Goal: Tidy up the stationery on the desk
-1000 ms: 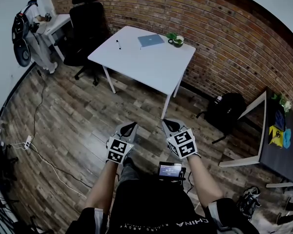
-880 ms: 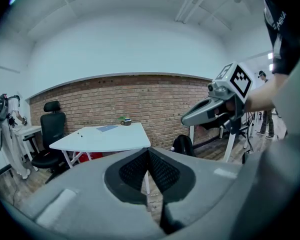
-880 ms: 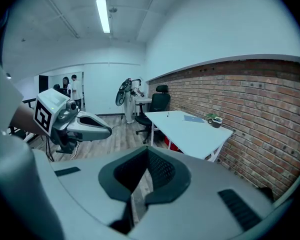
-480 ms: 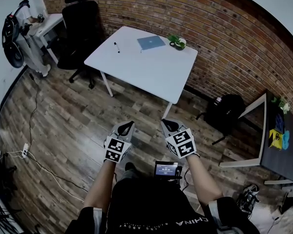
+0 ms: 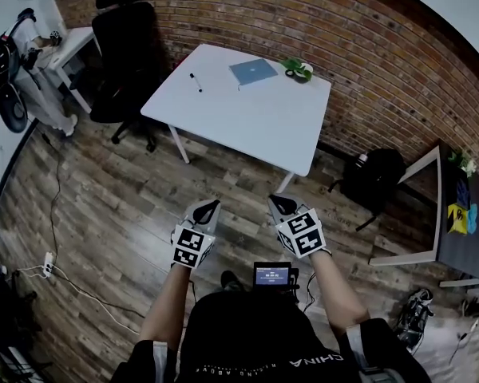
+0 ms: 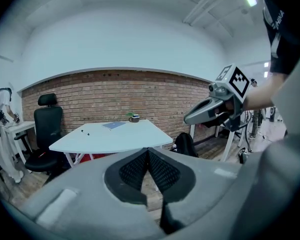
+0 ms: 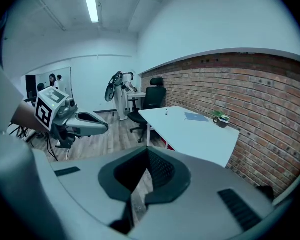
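A white desk (image 5: 247, 122) stands ahead by the brick wall. On it lie a blue notebook (image 5: 253, 72) and a black pen (image 5: 195, 82), with a small green plant in a cup (image 5: 299, 69) at the far edge. My left gripper (image 5: 211, 207) and right gripper (image 5: 279, 203) hang side by side over the wooden floor, well short of the desk, both shut and holding nothing. In the left gripper view the shut gripper (image 6: 148, 151) points at the desk (image 6: 110, 138). In the right gripper view the gripper (image 7: 147, 152) is shut too, with the notebook (image 7: 194, 117) far beyond it.
A black office chair (image 5: 124, 42) stands left of the desk, beside a white side table (image 5: 68, 45). A black backpack (image 5: 374, 178) lies on the floor at the right, near a dark desk (image 5: 463, 242). Cables and a power strip (image 5: 48, 263) lie on the floor at left.
The person has walked closer to the white desk, which now sits larger and lower in the head view. Both grippers travelled along, still shut and side by side.
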Action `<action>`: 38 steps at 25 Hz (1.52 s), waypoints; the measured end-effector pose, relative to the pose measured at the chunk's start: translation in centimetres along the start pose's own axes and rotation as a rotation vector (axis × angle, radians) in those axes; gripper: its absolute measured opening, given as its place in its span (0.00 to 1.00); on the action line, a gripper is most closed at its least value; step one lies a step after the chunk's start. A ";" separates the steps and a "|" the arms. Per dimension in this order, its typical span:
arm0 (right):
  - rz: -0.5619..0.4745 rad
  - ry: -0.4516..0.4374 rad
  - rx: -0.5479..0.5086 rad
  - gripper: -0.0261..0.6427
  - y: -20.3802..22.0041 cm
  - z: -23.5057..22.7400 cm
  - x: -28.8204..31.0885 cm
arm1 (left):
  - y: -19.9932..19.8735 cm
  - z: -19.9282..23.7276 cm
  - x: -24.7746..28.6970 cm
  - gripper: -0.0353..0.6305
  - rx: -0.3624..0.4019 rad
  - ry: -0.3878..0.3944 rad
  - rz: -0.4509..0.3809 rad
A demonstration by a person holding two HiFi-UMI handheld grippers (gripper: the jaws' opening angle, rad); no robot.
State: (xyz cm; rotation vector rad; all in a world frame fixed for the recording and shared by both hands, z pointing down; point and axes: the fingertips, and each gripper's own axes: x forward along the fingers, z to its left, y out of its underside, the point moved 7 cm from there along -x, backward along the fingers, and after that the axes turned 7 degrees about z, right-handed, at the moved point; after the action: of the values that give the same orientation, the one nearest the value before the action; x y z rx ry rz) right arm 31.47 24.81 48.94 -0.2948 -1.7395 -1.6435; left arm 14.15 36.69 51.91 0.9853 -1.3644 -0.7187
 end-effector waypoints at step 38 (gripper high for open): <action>0.007 0.048 0.200 0.05 -11.7 -12.9 20.9 | -6.8 21.3 18.1 0.07 0.084 0.120 0.071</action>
State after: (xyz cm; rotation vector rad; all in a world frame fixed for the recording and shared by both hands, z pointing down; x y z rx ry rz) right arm 13.68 4.49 52.06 -0.1659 -1.8467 -1.4463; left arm -4.02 14.49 52.78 1.0246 -1.3268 -0.5437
